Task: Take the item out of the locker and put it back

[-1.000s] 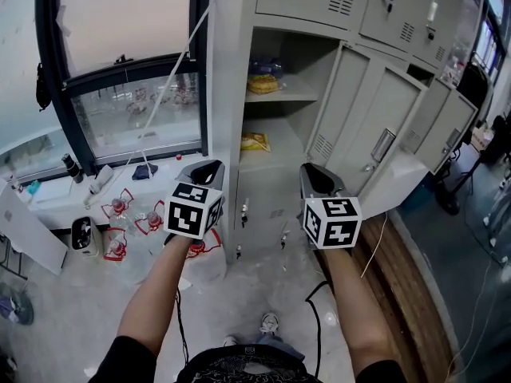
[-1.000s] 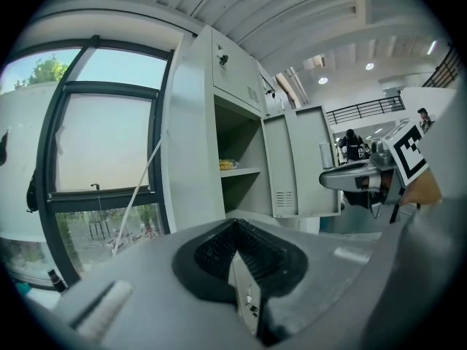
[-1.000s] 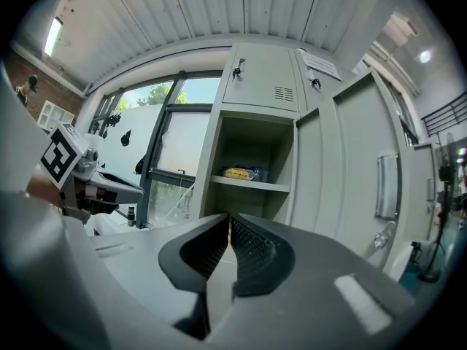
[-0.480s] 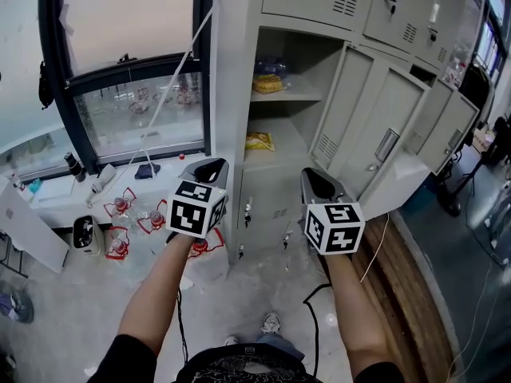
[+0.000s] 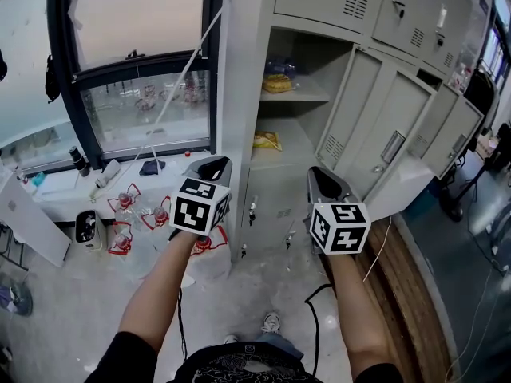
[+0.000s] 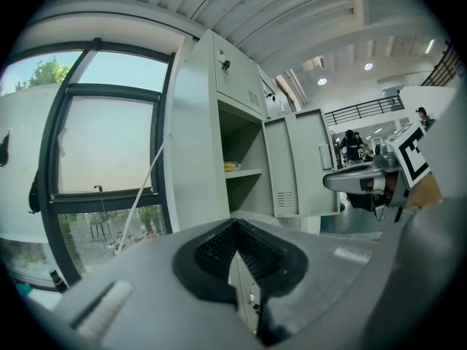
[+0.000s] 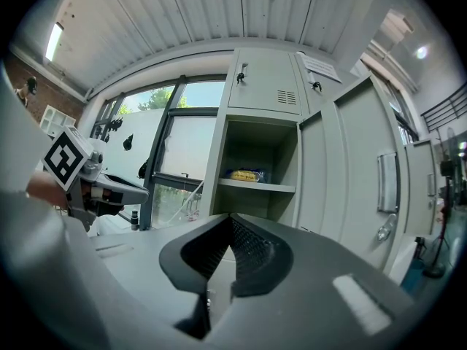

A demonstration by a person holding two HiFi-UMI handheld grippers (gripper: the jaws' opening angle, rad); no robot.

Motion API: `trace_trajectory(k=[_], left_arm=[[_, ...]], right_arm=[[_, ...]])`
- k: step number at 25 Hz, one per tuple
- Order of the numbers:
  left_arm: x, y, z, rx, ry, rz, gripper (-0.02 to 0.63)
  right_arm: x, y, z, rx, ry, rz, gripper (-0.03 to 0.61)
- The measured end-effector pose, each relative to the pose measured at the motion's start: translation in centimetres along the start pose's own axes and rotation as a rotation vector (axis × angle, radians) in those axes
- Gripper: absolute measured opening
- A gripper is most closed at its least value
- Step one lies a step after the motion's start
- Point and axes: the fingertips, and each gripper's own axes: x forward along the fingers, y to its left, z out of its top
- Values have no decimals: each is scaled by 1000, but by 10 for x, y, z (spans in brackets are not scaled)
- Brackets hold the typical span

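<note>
The grey locker [image 5: 239,70] stands open in front of me, its door [image 5: 375,126] swung out to the right. A yellow packet [image 5: 277,83] lies on the upper shelf, and a second yellow packet [image 5: 267,140] lies on the compartment floor below. My left gripper [image 5: 214,166] and right gripper [image 5: 323,178] hover side by side short of the opening, both shut and empty. The left gripper view shows its jaws [image 6: 235,228] closed, with the shelf packet [image 6: 231,166] far ahead. In the right gripper view the jaws [image 7: 232,221] are also closed, below the packet [image 7: 244,174].
A dark-framed window [image 5: 136,70] is left of the locker, with small bottles on the sill and red-wired items [image 5: 128,214] on the floor. Closed lockers [image 5: 447,22] run to the right. A wooden strip [image 5: 407,294] and black cable [image 5: 313,309] lie by my shoe [image 5: 270,322].
Both grippers stay in about the same place, shut. The head camera has shifted a little, so the locker sits slightly lower and further right in the picture.
</note>
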Motion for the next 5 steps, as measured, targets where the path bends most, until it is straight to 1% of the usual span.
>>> trace_trajectory(k=[5], left_arm=[[-2, 0, -1, 2, -2, -1, 8]], right_arm=[[-1, 3, -1, -2, -1, -1, 25]])
